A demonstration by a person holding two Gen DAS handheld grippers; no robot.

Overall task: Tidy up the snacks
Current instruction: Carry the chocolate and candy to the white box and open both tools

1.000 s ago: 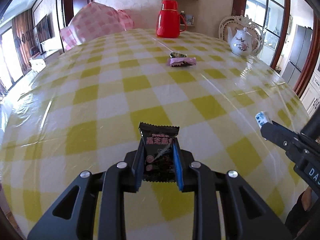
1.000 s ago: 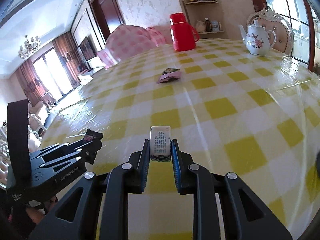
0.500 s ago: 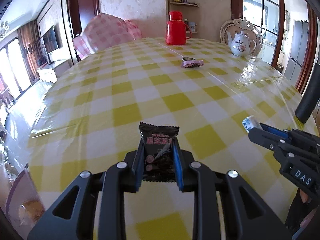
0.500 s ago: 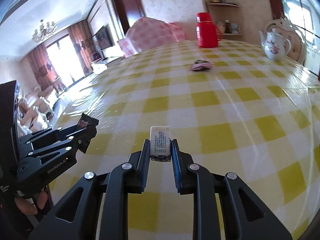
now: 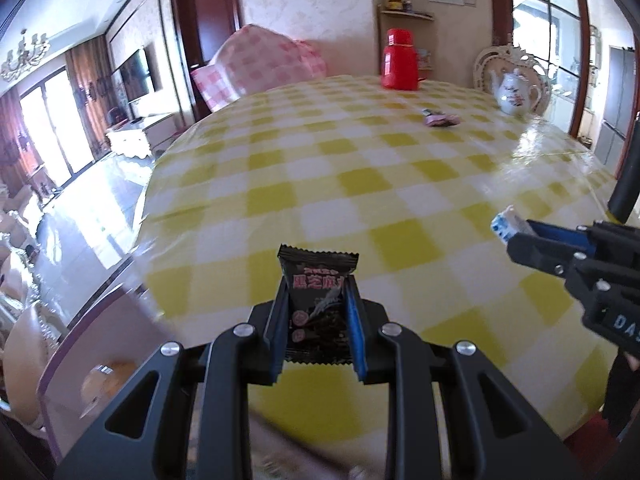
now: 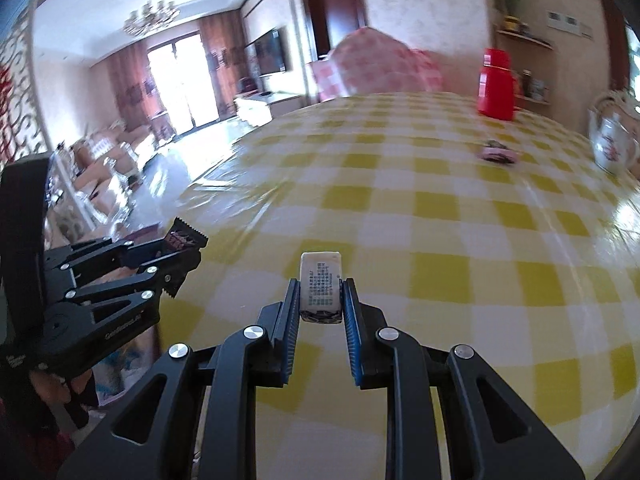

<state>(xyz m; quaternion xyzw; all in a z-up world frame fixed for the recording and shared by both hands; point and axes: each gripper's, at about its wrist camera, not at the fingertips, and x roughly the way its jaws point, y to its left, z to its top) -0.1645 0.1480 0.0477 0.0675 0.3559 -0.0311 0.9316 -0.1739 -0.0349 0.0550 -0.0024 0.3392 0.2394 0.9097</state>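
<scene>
A: Item one, as listed?
B: A black snack packet (image 5: 318,304), clamped upright between the jaws of the left gripper (image 5: 318,312), which are closed narrow on it. It is held above the near edge of the desk (image 5: 360,184), where the yellow-checked cloth ends.

A: Item two?
B: A small white snack bar (image 6: 321,286), pinched end-on by the right gripper (image 6: 321,300), jaws narrow. It is carried over the near part of the desk, just beside the left gripper.

A: Items left lying on the desk?
B: A pink wrapper (image 5: 442,120) is recorded toward the far edge, with a darker packet touching it behind; its kind cannot be told. A red flask (image 5: 398,62) is set at the far edge, a white teapot (image 5: 514,94) at the far right edge.

A: Anything off the desk?
B: A clear bag with purple trim (image 5: 92,364), blurred, below the near left edge.
</scene>
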